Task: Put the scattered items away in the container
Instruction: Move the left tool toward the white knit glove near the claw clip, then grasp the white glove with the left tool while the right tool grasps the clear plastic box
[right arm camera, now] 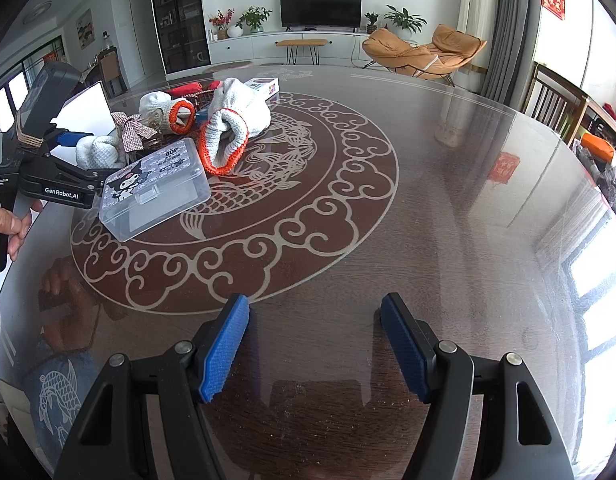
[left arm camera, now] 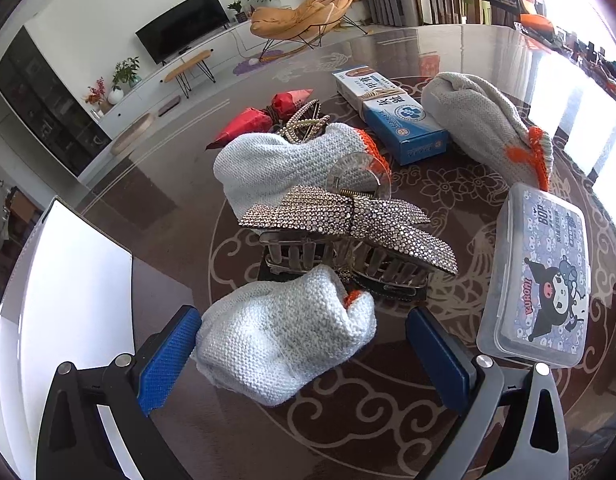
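A balled white knitted glove (left arm camera: 284, 336) lies on the table between the fingers of my left gripper (left arm camera: 304, 314). The left pad touches it, the right pad stands apart, and the jaws are wide. Just beyond it are a rhinestone bow hair claw (left arm camera: 348, 232) and a second white glove with an orange cuff (left arm camera: 284, 160). The white container (left arm camera: 68, 300) stands to the left. My right gripper (right arm camera: 314, 344) hangs open over bare table, with nothing between its fingers. In the right wrist view the left gripper (right arm camera: 88, 156) is at the far left around the glove (right arm camera: 98, 152).
A clear lidded plastic box with a cartoon label (left arm camera: 540, 276) sits right of the left gripper. Farther back lie a grey glove (left arm camera: 488, 120), a blue and white carton (left arm camera: 396, 120), a red packet (left arm camera: 260, 116) and a pearl hair clip (left arm camera: 304, 120). A hand (right arm camera: 16, 224) holds the left gripper.
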### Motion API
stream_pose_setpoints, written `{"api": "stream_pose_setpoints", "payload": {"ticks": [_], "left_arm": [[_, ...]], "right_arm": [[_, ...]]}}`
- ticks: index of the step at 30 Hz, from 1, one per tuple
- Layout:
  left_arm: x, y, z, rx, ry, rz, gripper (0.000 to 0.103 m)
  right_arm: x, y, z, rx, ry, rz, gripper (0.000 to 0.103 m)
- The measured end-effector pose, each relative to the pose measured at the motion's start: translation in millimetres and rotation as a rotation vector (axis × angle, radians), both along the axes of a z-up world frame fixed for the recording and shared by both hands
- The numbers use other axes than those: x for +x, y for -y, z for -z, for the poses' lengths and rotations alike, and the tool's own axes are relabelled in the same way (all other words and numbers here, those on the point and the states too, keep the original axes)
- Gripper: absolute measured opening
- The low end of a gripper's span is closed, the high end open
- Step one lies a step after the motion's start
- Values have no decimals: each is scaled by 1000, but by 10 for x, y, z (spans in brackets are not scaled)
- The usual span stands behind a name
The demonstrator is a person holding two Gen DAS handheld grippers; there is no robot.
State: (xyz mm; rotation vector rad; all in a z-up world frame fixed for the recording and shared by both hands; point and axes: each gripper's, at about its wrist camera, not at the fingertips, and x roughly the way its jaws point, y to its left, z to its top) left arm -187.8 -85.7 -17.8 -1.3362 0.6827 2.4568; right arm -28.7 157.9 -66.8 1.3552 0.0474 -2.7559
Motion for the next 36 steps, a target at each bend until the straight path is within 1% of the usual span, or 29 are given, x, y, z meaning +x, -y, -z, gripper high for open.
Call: {"api": "stream_pose_setpoints", "payload": {"ticks": [3, 7, 9, 10, 11, 12, 13, 14, 15, 16, 18, 19, 21, 23, 25, 26, 27, 28, 29, 30, 31, 32, 34, 35, 36], "left_arm": [[-25, -66, 12, -11, 8, 24, 103], [-10, -172, -5, -58, -21, 72, 103], [-8, -194, -12, -71, -23, 84, 103], [-21, -181, -14, -51, -2, 87, 103], [-35, -150, -17, -5, 38, 88, 102], [-39, -111, -23, 42, 66, 80, 90], [-34, -69, -30, 70, 80, 64, 77], [-16, -35, -46, 68, 72, 37, 69], [16, 2, -66, 61, 63, 8, 51], [56, 53, -96, 97, 72, -11, 45], [147, 176, -152, 197, 104, -65, 38], [223, 232, -167, 228, 112, -99, 37], [425, 305, -177, 262, 116, -163, 37], [667, 419, -180, 302, 103, -259, 37], [908, 566, -177, 365, 88, -360, 37], [1009, 616, -177, 380, 78, -386, 37], [1107, 635, -175, 378, 64, -403, 37], [1192, 641, -164, 378, 52, -411, 37], [1259, 646, -161, 388, 47, -415, 37], [1314, 650, -149, 399, 44, -418, 37], [1353, 645, -139, 402, 40, -417, 37], [1381, 628, -135, 395, 33, -411, 37], [1396, 606, -152, 375, 27, -400, 38], [1393, 596, -153, 371, 25, -398, 38], [1402, 589, -153, 369, 24, -398, 38]], "right_arm": [[0, -1, 0, 0, 0, 0, 70], [0, -1, 1, 0, 0, 0, 70], [0, -1, 1, 0, 0, 0, 70], [0, 2, 1, 0, 0, 0, 70], [0, 0, 1, 0, 0, 0, 70], [0, -1, 1, 0, 0, 0, 70], [0, -1, 1, 0, 0, 0, 70], [0, 1, 2, 0, 0, 0, 70], [0, -1, 1, 0, 0, 0, 70], [0, -1, 1, 0, 0, 0, 70], [0, -1, 2, 0, 0, 0, 70], [0, -1, 1, 0, 0, 0, 70], [0, 0, 1, 0, 0, 0, 70], [0, 1, 2, -1, -1, 0, 70], [-2, 5, 3, -4, 0, -2, 71], [-3, 17, 2, 1, -1, -2, 71], [-18, 36, -4, -11, 1, -2, 71], [-46, 47, -31, -77, 7, -8, 71], [-97, 69, -66, -191, 21, -33, 71], [-170, 121, -118, -284, 34, -47, 71], [-246, 211, -205, -328, 24, -43, 71], [-315, 346, -326, -330, -19, -44, 71], [-474, 743, -562, -275, -108, -103, 71], [-578, 991, -632, -224, -114, -146, 71], [-686, 1248, -660, -163, -100, -189, 71]]}}
